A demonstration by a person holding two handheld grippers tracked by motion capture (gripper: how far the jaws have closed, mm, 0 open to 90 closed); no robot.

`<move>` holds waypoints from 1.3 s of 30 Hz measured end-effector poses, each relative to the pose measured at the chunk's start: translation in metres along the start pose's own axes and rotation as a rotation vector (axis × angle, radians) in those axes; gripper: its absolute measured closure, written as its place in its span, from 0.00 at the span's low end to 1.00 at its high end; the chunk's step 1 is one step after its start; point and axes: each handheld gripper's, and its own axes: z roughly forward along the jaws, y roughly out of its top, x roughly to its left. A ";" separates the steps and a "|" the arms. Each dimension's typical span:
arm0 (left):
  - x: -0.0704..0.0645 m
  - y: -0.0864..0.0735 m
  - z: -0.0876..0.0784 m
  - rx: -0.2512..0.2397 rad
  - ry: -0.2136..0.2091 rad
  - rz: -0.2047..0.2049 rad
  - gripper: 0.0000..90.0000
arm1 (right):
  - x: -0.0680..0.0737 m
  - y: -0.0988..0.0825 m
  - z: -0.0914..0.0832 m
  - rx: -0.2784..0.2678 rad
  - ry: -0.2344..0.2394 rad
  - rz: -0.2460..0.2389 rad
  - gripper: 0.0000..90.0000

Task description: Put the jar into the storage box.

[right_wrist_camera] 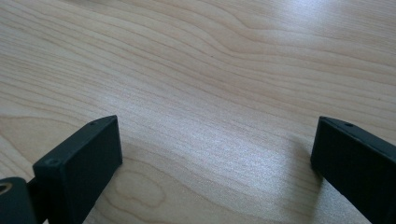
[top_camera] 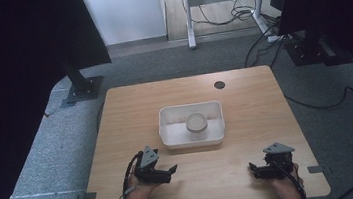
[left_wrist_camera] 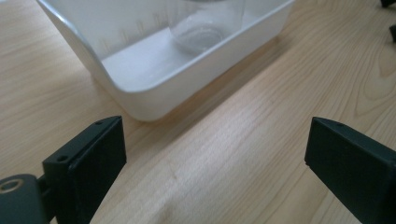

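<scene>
resting in white tub (top_camera: 169,130), clear jar (top_camera: 196,125); both tongs spread empty.

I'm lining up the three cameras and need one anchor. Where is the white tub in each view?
High view: the white tub sits mid-table with a clear jar inside.
Left gripper view: the tub is at the top, beyond the open jaws, with the jar's base inside.
Right gripper view: not in it; wood between open jaws.
Shared landmark: the wooden tabletop, in all three.
</scene>
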 end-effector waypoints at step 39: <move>0.014 -0.048 -0.003 0.125 0.025 -0.074 0.06 | 0.001 -0.001 -0.001 -0.002 0.001 -0.001 0.02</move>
